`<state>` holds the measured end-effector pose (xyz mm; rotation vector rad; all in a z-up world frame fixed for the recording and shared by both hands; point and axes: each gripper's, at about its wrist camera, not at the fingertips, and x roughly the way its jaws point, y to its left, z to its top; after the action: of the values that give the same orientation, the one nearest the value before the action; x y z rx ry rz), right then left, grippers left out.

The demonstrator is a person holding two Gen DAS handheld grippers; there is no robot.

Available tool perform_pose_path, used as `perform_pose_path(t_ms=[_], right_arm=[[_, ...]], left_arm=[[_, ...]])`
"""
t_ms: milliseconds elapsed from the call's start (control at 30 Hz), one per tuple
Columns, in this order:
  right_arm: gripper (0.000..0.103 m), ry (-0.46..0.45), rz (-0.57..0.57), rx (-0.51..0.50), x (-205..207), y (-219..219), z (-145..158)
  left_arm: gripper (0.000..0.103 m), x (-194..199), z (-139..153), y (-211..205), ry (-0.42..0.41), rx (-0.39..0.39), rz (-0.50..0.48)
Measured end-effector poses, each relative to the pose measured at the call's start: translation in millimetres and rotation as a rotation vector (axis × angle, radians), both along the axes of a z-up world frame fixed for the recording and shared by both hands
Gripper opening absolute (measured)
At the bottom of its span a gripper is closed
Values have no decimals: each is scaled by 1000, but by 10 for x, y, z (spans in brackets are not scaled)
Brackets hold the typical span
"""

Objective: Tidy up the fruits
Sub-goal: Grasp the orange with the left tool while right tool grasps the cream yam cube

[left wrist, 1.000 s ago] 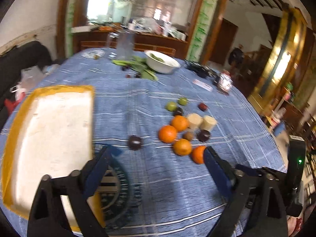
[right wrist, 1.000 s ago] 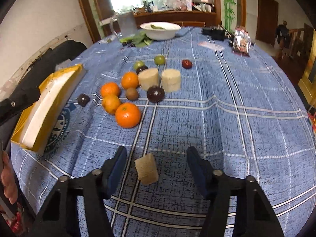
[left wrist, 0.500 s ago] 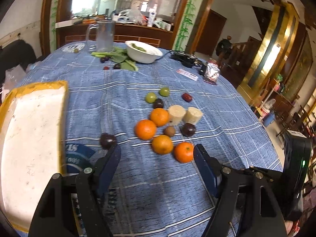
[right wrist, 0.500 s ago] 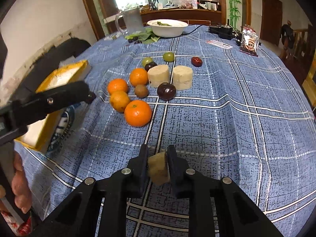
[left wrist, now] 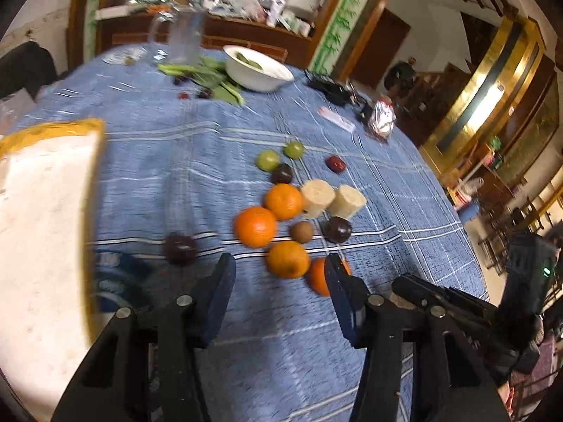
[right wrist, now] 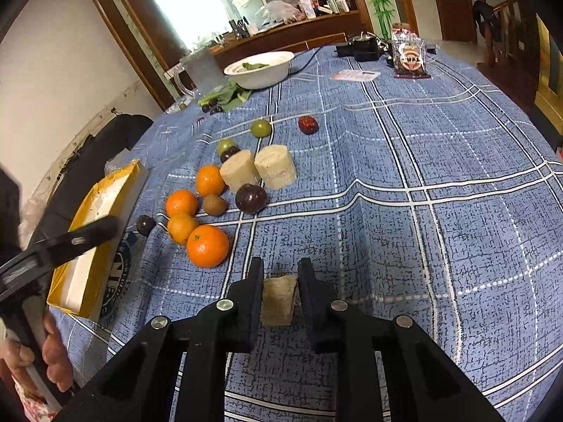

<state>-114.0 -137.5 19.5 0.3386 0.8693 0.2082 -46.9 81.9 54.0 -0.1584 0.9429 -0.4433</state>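
right claw (right wrist: 279,281) clenched on pale fruit chunk (right wrist: 278,299), low over worktop (right wrist: 422,211). left claw (left wrist: 279,281) released, near oranges (left wrist: 286,258). risk: soft chunk slips or crushes; claws collide near yellow box (right wrist: 105,190).

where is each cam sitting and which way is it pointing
Left wrist: sits behind the left tool, open and empty, looking across the blue tablecloth at the oranges; the right tool's black body shows at right.
Right wrist: sits behind the right tool, shut on a tan fruit chunk, facing the white bowl; the left tool and the person's hand show at left.
Shared: oranges, bowl, yellow-edged box.
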Motion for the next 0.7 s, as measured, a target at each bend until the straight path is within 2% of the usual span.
perform_pose_path(t_ms=[167, 267, 367, 433, 533, 567, 600, 633, 667, 700], right_arm=[[21, -5, 10, 18, -11, -13, -9], [21, -7, 12, 22, -15, -19, -10], [21, -11, 16, 20, -20, -11, -4], [21, -11, 21, 11, -17, 9, -1], [21, -14, 28, -15, -21, 56, 1], [21, -16, 29, -24, -23, 70, 6], [21, -18, 29, -29, -25, 76, 10], [21, -21, 27, -33, -27, 79, 14], [21, -22, 26, -33, -28, 75, 14], [21, -23, 24, -32, -29, 68, 15]], left_arm=[[47, 202, -217, -247, 43, 32, -35], [32, 252, -309, -251, 54, 30, -15], [31, 222, -319, -223, 54, 21, 0], [32, 180, -308, -263, 30, 48, 8], [41, 178, -325, -281, 14, 71, 34], [41, 179, -326, -277, 13, 71, 37], [41, 184, -332, -261, 12, 66, 36], [31, 184, -334, -249, 9, 57, 33], [29, 171, -327, -243, 6, 38, 25], [29, 158, -320, -245, -3, 54, 32]])
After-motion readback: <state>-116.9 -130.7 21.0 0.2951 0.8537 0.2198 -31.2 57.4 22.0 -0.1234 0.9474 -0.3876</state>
